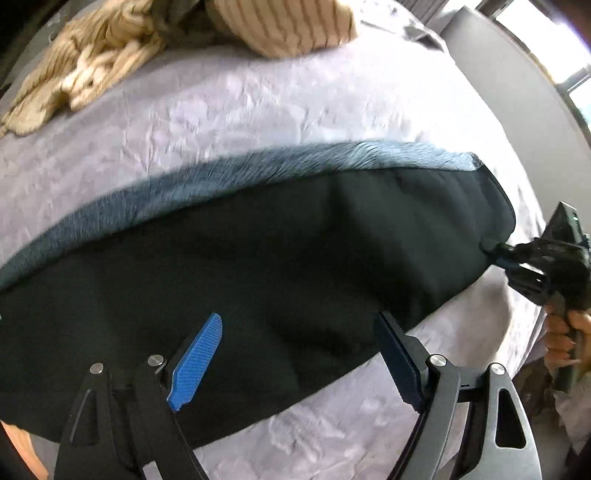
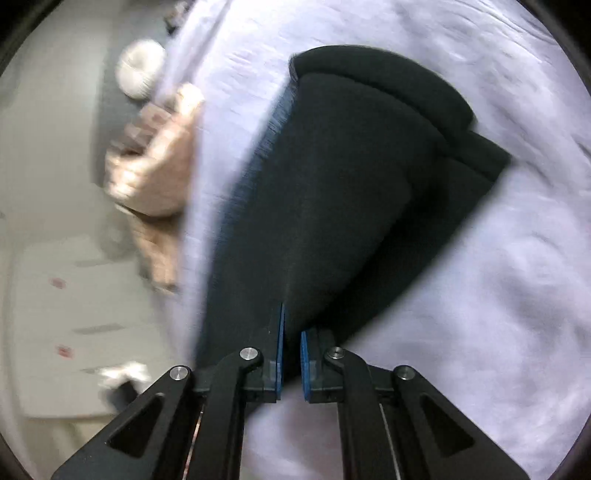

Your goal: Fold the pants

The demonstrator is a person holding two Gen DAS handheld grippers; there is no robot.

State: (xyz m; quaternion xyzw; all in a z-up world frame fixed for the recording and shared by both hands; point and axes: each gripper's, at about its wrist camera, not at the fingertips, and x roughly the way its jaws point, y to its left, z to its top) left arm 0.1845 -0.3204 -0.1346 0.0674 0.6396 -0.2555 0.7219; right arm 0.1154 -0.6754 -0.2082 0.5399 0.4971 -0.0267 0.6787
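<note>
Black pants (image 1: 258,258) with a blue fleecy inner edge (image 1: 229,173) lie flat across a lilac bed sheet (image 1: 221,107). My left gripper (image 1: 299,321) hovers over the near side of the pants, open, its blue pads (image 1: 195,362) wide apart with nothing between them. At the right end of the garment my right gripper (image 1: 506,258) pinches the fabric's tip. In the right wrist view the pants (image 2: 351,184) stretch away, folded over at the far end, and the right gripper (image 2: 292,325) is shut on their near edge.
A beige knitted throw (image 1: 85,70) and a striped beige cushion (image 1: 280,26) lie at the far side of the bed. A person's hand (image 1: 565,339) holds the right gripper's handle. Beyond the bed edge are a blurred skin-toned limb (image 2: 155,158) and a white round object (image 2: 140,72).
</note>
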